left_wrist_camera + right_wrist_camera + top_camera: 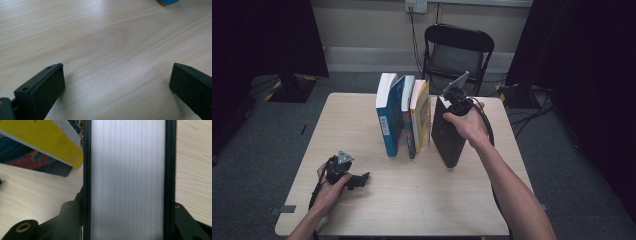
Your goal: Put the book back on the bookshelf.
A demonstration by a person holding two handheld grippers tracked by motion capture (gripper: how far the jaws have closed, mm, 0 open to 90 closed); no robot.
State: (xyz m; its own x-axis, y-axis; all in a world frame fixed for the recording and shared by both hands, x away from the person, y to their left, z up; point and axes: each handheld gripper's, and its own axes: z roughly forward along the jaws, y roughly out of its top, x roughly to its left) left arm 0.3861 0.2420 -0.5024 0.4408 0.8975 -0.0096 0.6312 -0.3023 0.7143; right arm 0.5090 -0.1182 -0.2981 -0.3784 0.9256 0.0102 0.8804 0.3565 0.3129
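From above, the black book (448,134) stood upright on the wooden table (422,200), just to the right of a row of standing books (403,116) and a little apart from the yellow one at that row's end. The right gripper (455,100) sat on the black book's top edge, the person's right hand (467,124) wrapped around it from the right side of the book. Well to the left of the black book and nearer the table's front edge, the left gripper (357,180) lay low over the bare wood in the left hand (331,187), its tip pointing toward the row of books. A folding chair (457,50) stood behind the table, beyond the black book. In the left gripper view, the jaws stood wide apart with nothing but pale wood grain between them, and a corner of a blue book (168,2) peeked in at the top edge. In the right gripper view, the black book's white page edge (127,180) ran straight up the middle between its dark covers, and the two jaws pressed against those covers from either side, clamped on the book. To the left of the black book there, the yellow book (37,137) leaned across the upper corner with darker covers beneath it.
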